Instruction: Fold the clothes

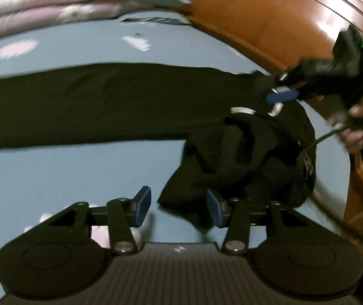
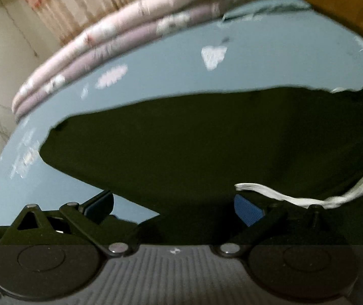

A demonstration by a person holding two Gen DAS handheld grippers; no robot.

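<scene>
Black trousers of soft dark cloth lie on the pale blue bedsheet with white and pink prints, one long leg stretched flat across it, which gives a straight edge to fold along. The waist end is bunched in a heap near the bed's brown wooden footboard, with a white drawstring trailing over it; it looks unsorted, so the fold probably cannot start until it is spread.

The left gripper sits low over the sheet, its blue-padded jaws apart with nothing between them, one pad just beside the heap's lower edge. The right gripper, held in a hand, reaches over the waistband; in its own view its jaws stand wide, and no cloth looks pinched between them. A folded pink quilt lies along the far side of the bed, well clear of the trousers.
</scene>
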